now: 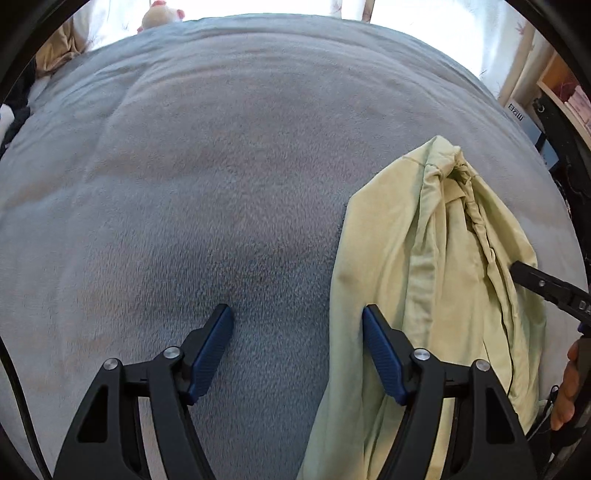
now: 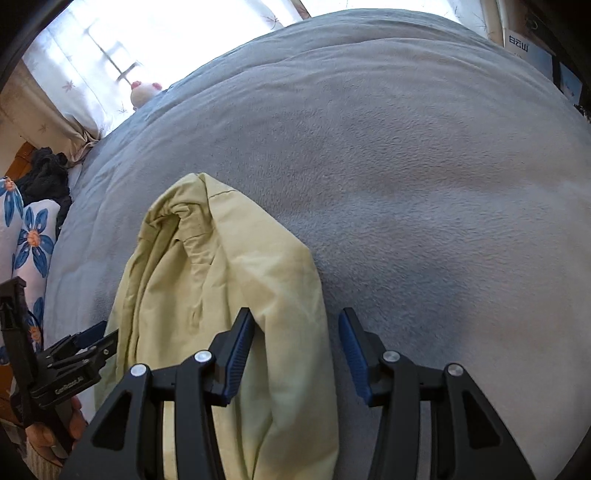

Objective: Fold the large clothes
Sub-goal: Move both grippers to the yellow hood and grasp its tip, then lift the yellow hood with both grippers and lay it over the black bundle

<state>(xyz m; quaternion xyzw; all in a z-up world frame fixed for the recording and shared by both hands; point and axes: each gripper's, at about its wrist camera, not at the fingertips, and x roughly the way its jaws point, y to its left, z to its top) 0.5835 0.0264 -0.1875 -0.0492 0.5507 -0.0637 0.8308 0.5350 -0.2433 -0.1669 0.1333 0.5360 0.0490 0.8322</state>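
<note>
A pale yellow-green garment (image 1: 424, 258) (image 2: 221, 266) lies bunched into a long narrow strip on the grey blanket (image 1: 184, 184) (image 2: 424, 184) of a bed. My left gripper (image 1: 296, 314) stands open just above the blanket, its right finger over the garment's left edge and only blanket between the pads. My right gripper (image 2: 295, 315) is open too; the garment's right edge lies loose between its jaws, unpressed. Each gripper shows in the other's view: the right gripper (image 1: 517, 271) at the garment's right side, the left gripper (image 2: 109, 334) at its left.
A plush toy (image 1: 159, 14) (image 2: 142, 92) sits at the far edge of the bed by bright curtains. A floral pillow (image 2: 29, 236) and dark clothes (image 2: 48, 173) lie at the bed's left. A shelf (image 1: 565, 92) and boxes (image 2: 524, 48) stand at the right.
</note>
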